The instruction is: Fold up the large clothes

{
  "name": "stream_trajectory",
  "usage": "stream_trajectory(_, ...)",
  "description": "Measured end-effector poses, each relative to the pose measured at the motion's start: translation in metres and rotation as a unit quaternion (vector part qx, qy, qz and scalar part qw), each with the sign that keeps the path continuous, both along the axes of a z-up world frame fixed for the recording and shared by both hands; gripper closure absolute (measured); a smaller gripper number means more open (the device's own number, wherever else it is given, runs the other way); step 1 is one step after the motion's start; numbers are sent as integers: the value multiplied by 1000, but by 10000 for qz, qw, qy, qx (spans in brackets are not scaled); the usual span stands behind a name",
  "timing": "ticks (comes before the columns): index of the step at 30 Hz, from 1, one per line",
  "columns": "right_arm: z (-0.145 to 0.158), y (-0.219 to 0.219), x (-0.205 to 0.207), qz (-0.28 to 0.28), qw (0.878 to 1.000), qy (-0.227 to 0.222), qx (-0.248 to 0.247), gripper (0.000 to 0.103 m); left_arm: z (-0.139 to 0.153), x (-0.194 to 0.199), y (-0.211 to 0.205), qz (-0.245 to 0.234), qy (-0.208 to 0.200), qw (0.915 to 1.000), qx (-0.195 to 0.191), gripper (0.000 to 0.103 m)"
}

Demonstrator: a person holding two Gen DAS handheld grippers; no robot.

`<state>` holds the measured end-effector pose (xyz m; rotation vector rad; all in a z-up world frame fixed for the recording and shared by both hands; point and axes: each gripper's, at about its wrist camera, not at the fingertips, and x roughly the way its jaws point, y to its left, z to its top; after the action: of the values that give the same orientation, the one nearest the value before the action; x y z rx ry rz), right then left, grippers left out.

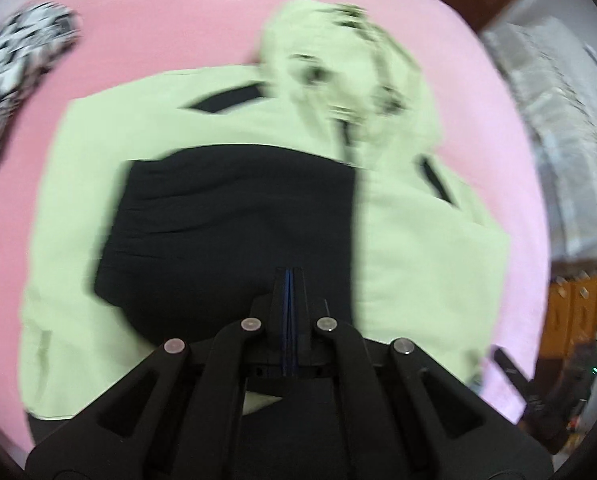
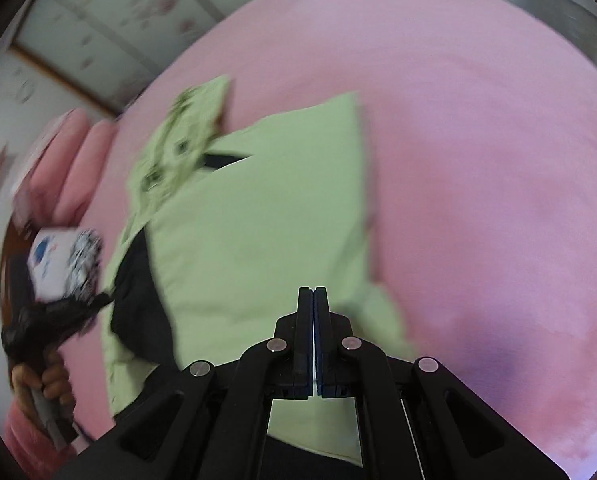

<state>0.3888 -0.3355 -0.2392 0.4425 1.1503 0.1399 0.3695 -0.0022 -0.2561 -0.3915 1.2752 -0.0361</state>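
The left gripper [image 1: 289, 276] sits at 6 o'clock in its own view, its two fingers pressed together with only a thin blue line between them and no cloth pinched. Its tips hang over a black panel [image 1: 226, 232] of the light green jacket [image 1: 418, 248], which lies spread on the pink bed cover [image 1: 178, 12]. The lower edge of the jacket is hidden behind the gripper body. Toward 12 o'clock the hood [image 1: 338, 72] of the jacket lies crumpled; it has dark marks, but blur makes them hard to read.

The right gripper [image 2: 313, 294] is also at 6 o'clock in its view, fingers closed against each other and holding nothing, above the green cloth. At 8 o'clock a hand [image 2: 46, 380] grips a dark handle; it is blurred and partly cut by the frame edge.

At 10 o'clock in the left view a black-and-white patterned cloth [image 1: 18, 76] lies on the cover, well apart from the jacket. At 3 o'clock, past the bed edge, there is pale clutter that I cannot identify, and brown wooden furniture [image 1: 574, 320] lower down. In the right view a pale wall with a floral pattern [image 2: 110, 12] stands at 11 o'clock.
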Motion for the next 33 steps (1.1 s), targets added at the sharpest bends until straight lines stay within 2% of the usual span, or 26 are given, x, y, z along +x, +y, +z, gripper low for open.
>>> stream_trajectory(3, -20, 40, 23, 638, 9979, 69, -88, 102, -8, 11, -33, -205, 72, 9994, -281, 103)
stream_trajectory(5, -33, 47, 33, 805, 9966, 175, -61, 102, -21, 21, -52, -224, 159, 9984, -488, 103)
stream_trajectory(7, -42, 56, 54, 789, 9967, 206, -27, 102, -31, 31, -66, -223, 190, 9988, -386, 103)
stream_trajectory(9, -44, 54, 74, 763, 9970, 55, -100, 102, -43, 43, -61, -115, 201, 9994, -274, 103)
stream_trajectory(11, -44, 48, 93, 738, 9971, -35, -196, 102, -47, 53, -54, 55, 161, 9995, -283, 103)
stream_trajectory(14, -38, 21, 119, 680, 9966, -225, -417, 102, -43, 63, -33, 303, -122, 9992, -214, 103)
stream_trajectory(16, -36, -4, 136, 420, 9941, -244, -966, 102, -42, 66, -18, 435, -170, 9988, 163, 103)
stream_trajectory(19, -38, -53, 141, -55, 9942, -146, -1066, 102, -46, 69, 14, 642, -181, 9964, 531, 103)
stream_trajectory(20, -39, -68, 141, -175, 9948, -118, -994, 102, -49, 68, 23, 698, -174, 9954, 638, 103)
stream_trajectory(22, -39, -96, 137, -515, 9954, -6, -807, 102, -60, 69, 44, 749, 128, 9934, 864, 103)
stream_trajectory(23, -38, -111, 134, -668, 9953, 74, -703, 102, -65, 68, 55, 761, 239, 9938, 771, 103)
stream_trajectory(25, -38, -132, 132, -1140, 9918, 386, -440, 102, -65, 65, 70, 883, 200, 9948, 472, 103)
stream_trajectory(27, -37, -140, 131, -1381, 9892, 487, -100, 102, -63, 67, 74, 847, 249, 9948, 502, 103)
stream_trajectory(30, -27, -141, 122, -1522, 9867, 556, 152, 102, -56, 70, 71, 646, 371, 9949, 684, 103)
stream_trajectory(33, -10, -134, 119, -1376, 9878, 643, 353, 102, -37, 74, 64, 353, 337, 9962, 723, 103)
